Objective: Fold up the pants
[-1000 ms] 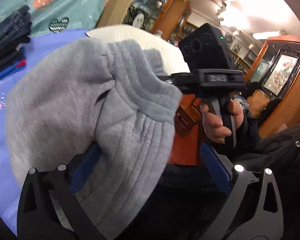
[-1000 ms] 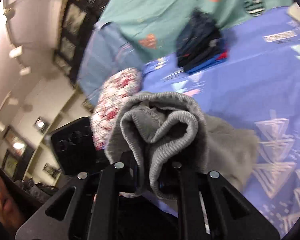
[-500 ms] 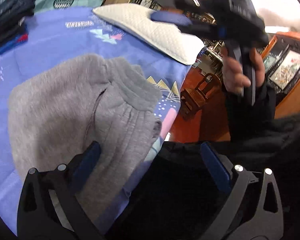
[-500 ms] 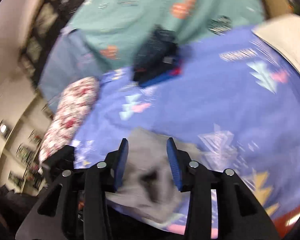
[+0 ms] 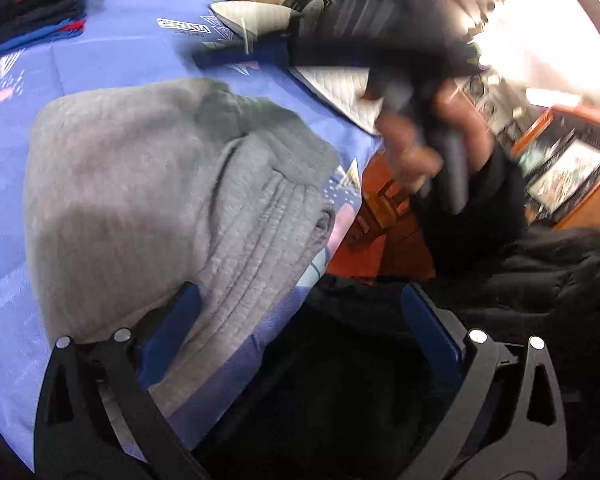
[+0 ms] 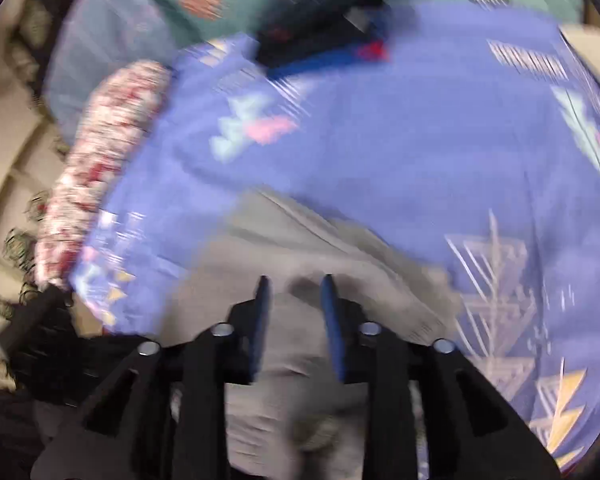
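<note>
The grey sweatpants (image 5: 148, 200) lie folded in a bundle on the blue patterned bedspread (image 5: 112, 52), near its edge. My left gripper (image 5: 300, 320) is open, its left finger beside the bundle's near end, nothing between the jaws. In the right wrist view the pants (image 6: 300, 248) lie just ahead and below my right gripper (image 6: 294, 292), which is open with a narrow gap and empty. The right gripper also shows blurred in the left wrist view (image 5: 380, 48), above the bed.
A stack of dark folded clothes (image 6: 320, 12) sits at the far side of the bed. A white pillow (image 5: 340, 84) lies at the right edge, a floral pillow (image 6: 100, 152) at the left. Orange floor (image 5: 380, 240) lies beyond the bed edge.
Both grippers let go of the grey pants, which now lie on the bedspread. The right gripper lifted and swung over the bed; the left stays beside the bundle.
</note>
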`<state>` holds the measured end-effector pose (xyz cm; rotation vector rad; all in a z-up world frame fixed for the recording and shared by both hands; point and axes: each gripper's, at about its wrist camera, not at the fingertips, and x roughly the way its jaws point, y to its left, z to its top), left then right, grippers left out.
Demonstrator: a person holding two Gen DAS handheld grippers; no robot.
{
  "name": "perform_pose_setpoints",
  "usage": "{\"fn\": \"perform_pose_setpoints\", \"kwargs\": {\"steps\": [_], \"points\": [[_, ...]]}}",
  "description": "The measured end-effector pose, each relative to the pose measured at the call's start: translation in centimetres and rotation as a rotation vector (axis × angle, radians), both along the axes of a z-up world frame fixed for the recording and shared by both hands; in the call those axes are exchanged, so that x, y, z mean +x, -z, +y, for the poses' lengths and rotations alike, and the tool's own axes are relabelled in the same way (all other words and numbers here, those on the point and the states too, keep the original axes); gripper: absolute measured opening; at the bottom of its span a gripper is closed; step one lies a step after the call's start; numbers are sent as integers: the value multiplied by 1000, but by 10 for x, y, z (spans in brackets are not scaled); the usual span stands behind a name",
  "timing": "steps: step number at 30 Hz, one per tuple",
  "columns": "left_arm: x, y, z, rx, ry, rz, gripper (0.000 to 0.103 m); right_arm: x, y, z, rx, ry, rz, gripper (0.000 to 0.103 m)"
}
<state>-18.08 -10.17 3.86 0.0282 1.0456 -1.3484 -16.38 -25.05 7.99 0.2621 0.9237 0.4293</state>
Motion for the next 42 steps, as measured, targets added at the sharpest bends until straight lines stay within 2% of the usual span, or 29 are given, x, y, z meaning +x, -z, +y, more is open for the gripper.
{"fn": "perform_pose_setpoints", "kwargs": {"steps": [1,3,4,6,7,8,10,12,13,14,16,17,19,20,22,24,27,32,36,38,40,42], "points": [[-3,-1,-3,14,11,-19,101,4,-10,15,-1,-39,-29,45],[-6,-1,-13,46,19,-50,101,31,-1,40,-18,-92,-4,48],[-7,2,-15,55,19,-57,101,48,17,49,-40,-100,55,48],[-7,2,-15,48,18,-57,101,82,75,56,-70,-66,230,47],[-6,2,-14,51,6,-63,101,89,99,47,7,-50,290,46],[-6,1,-10,45,4,-55,101,87,98,41,42,-43,274,45],[-7,-8,-2,7,0,-77,101,75,67,40,88,-49,236,47],[-7,-29,14,-34,-36,-144,101,51,35,22,177,-73,149,58],[-4,-39,23,-58,-55,-166,101,37,17,8,171,-60,91,66],[1,-49,36,-83,-85,-185,101,20,1,-10,143,-22,34,82],[18,-57,61,-95,-156,-178,101,-6,-14,-34,101,77,-35,102],[32,-53,70,-79,-198,-154,101,-18,-12,-54,86,123,-31,102],[61,-34,84,-23,-277,-55,101,-35,6,-85,72,195,48,102],[78,-18,88,-6,-304,30,101,-40,21,-101,88,225,98,102],[103,11,87,21,-314,170,101,-46,49,-111,166,221,182,102],[116,32,74,52,-304,229,101,-42,83,-106,318,165,264,102],[127,51,37,68,-243,315,101,-27,112,-88,424,101,328,102],[130,59,-12,134,-235,290,101,7,115,-53,353,60,358,102],[131,60,-12,102,-247,330,101,8,111,-33,289,5,328,102],[124,58,-13,95,-254,308,99,0,105,-25,252,-9,266,84],[116,45,-5,50,-245,289,99,-5,93,-26,275,-20,205,73],[115,25,-4,-10,-230,258,99,-5,77,-24,286,-38,150,70]]}}
